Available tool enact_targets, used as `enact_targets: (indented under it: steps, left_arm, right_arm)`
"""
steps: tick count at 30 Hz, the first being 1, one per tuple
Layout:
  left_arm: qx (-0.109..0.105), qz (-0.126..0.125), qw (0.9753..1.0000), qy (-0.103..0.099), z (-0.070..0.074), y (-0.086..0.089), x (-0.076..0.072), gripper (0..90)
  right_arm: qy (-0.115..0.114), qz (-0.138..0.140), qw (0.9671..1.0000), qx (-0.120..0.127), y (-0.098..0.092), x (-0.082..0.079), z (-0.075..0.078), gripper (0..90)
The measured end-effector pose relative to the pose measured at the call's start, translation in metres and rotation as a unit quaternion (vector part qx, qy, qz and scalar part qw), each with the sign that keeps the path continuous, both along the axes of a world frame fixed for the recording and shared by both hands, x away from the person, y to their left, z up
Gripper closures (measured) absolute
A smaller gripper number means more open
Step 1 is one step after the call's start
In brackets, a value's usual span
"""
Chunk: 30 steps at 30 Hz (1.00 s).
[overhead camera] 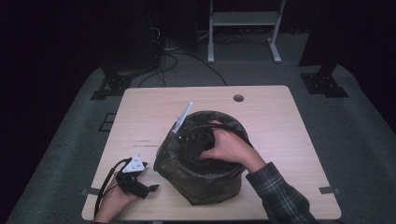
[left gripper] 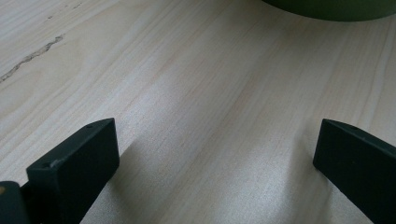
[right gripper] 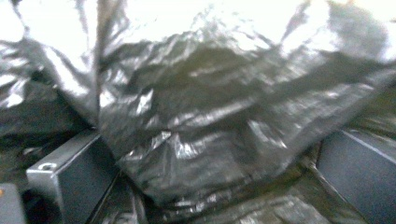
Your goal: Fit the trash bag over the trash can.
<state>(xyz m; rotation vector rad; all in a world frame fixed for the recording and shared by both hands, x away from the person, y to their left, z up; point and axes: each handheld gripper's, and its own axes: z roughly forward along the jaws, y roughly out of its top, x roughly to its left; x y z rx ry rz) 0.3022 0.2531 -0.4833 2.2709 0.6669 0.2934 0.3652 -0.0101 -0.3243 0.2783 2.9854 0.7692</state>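
High view: bin (overhead camera: 205, 184) lined with black plastic bag (overhead camera: 170, 158) stands mid-desk (overhead camera: 280, 116). Right hand-held gripper (right gripper: 210, 177) is inside, jaws spread around crumpled film (thin, slippery, probably tears easily); pinch a fold. Left hand-held gripper (overhead camera: 135, 179) rests spread, empty.

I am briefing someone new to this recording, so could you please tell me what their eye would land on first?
First the round bin lined with a dark, shiny plastic bag, on the near middle of the wooden table, with the right hand reaching down inside it. Then the left gripper, resting on the table's near left corner, jaws wide apart over bare wood.
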Motion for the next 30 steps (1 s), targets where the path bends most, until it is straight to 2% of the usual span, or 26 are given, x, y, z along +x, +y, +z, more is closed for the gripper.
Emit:
enact_targets:
  steps: [8, 17, 21, 25, 30]
  left_arm:
    - [-0.001, 0.0, 1.0, 0.0, 0.0, 0.0, 0.0, 0.0]
    - [0.0, 0.0, 1.0, 0.0, 0.0, 0.0, 0.0, 0.0]
    - [-0.001, 0.0, 1.0, 0.0, 0.0, 0.0, 0.0, 0.0]
    - [-0.001, 0.0, 1.0, 0.0, 0.0, 0.0, 0.0, 0.0]
    - [0.001, 0.0, 1.0, 0.0, 0.0, 0.0, 0.0, 0.0]
  right_arm:
    - [-0.01, -0.029, 0.9995, 0.008, -0.024, 0.008, 0.013, 0.0]
    - [-0.022, -0.059, 0.9977, -0.024, -0.031, 0.021, 0.004, 0.0]
    - [-0.025, -0.066, 0.9973, -0.023, -0.034, 0.024, 0.004, 0.0]
    - [-0.026, -0.054, 0.9982, -0.007, -0.035, 0.015, 0.012, 0.0]
    - [-0.022, -0.024, 0.9995, 0.008, -0.036, -0.008, 0.019, 0.0]
